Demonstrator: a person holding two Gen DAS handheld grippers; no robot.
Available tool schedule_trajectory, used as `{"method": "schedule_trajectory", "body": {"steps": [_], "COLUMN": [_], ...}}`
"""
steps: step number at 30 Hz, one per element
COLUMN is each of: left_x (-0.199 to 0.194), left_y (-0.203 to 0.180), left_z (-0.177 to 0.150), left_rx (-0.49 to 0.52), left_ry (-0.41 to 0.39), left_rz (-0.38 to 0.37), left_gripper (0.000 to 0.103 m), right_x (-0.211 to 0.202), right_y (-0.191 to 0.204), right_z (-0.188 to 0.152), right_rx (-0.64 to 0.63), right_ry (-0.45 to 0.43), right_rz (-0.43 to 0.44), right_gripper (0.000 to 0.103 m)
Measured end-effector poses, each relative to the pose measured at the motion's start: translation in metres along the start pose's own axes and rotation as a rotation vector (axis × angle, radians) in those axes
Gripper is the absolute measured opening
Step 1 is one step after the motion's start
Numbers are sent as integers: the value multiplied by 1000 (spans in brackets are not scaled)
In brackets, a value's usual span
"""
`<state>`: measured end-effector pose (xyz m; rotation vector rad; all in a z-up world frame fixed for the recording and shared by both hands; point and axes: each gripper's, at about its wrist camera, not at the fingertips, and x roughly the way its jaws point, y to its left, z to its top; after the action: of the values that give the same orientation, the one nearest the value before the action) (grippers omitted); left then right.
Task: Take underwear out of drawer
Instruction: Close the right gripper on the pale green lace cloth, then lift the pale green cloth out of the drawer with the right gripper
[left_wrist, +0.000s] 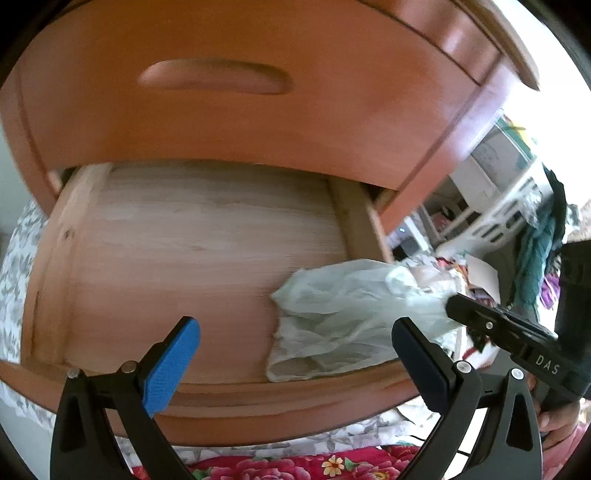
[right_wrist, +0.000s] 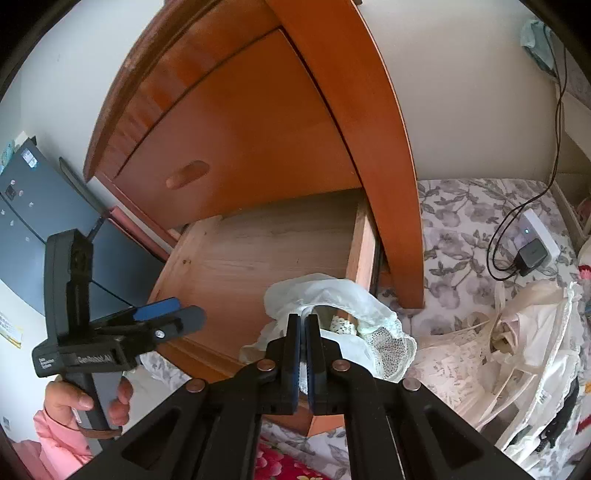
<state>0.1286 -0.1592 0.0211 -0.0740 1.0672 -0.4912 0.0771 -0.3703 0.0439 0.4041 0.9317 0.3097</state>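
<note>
The pulled-out wooden drawer (left_wrist: 192, 236) (right_wrist: 258, 251) of the orange-brown nightstand has a bare pale floor. Pale white-green underwear (left_wrist: 343, 314) (right_wrist: 351, 306) with a lace edge hangs over the drawer's front right corner. My right gripper (right_wrist: 303, 321) (left_wrist: 452, 304) is shut on a fold of that underwear, which is lifted off the drawer floor. My left gripper (left_wrist: 295, 332) (right_wrist: 173, 314) stands open above the drawer's front rail, with nothing between its blue pads; the underwear is just inside its right finger (left_wrist: 417, 354).
The closed upper drawer front (left_wrist: 214, 77) hangs over the back of the open drawer. A grey-flowered bedsheet (right_wrist: 480, 229) lies to the right, with a charger and cable (right_wrist: 528, 254) and a cream bag (right_wrist: 517, 350). A white laundry basket and clothes (left_wrist: 517, 214) stand farther off.
</note>
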Motion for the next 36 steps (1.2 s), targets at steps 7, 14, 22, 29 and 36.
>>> {"method": "schedule_trajectory", "body": {"steps": [7, 14, 22, 29, 36], "left_x": [7, 19, 21, -8, -38], "left_y": [-36, -70, -75, -103, -161], "left_z": [-5, -5, 5, 9, 10], "left_rx": [131, 219, 189, 251, 369], "left_ry": [23, 29, -2, -100, -180], "left_rz": [-30, -51, -89, -138, -220], "left_gripper": [103, 102, 23, 8, 8], "right_x": [-21, -39, -55, -76, -119], "right_y": [1, 6, 8, 1, -9], "right_z": [3, 9, 9, 4, -3], "right_rx": [25, 25, 21, 28, 40], "right_ry": [-57, -104, -138, -185, -269], "right_rz": [33, 58, 76, 92, 86], "right_gripper": [3, 3, 3, 3, 3]}}
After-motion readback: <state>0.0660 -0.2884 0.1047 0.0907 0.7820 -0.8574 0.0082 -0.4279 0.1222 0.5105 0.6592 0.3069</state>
